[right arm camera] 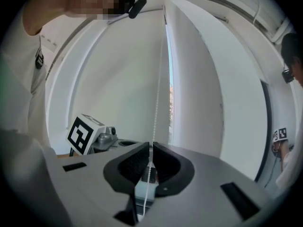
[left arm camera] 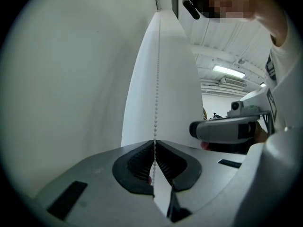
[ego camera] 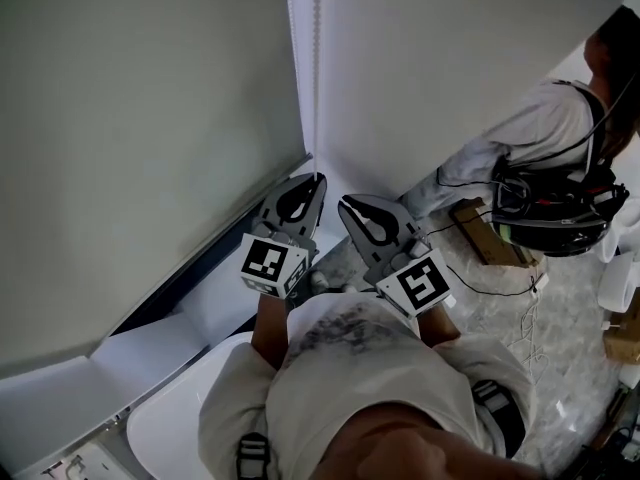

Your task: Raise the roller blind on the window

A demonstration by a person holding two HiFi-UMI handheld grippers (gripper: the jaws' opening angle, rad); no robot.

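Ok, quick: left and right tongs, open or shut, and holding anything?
Left tongs: shut on the chain.
Right tongs: shut on the chain as well.

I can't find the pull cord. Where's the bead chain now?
In the head view, the thin white bead chain hangs along the left edge of the white roller blind, down into the shut jaws of the left gripper and right gripper.

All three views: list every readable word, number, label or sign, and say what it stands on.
Readable text: none.
Left gripper cube: black-and-white square marker, a pattern, not letters.
Right gripper cube: the same kind of marker.
Bead chain: no print.
White item at the head view's lower left: marks too small to read.
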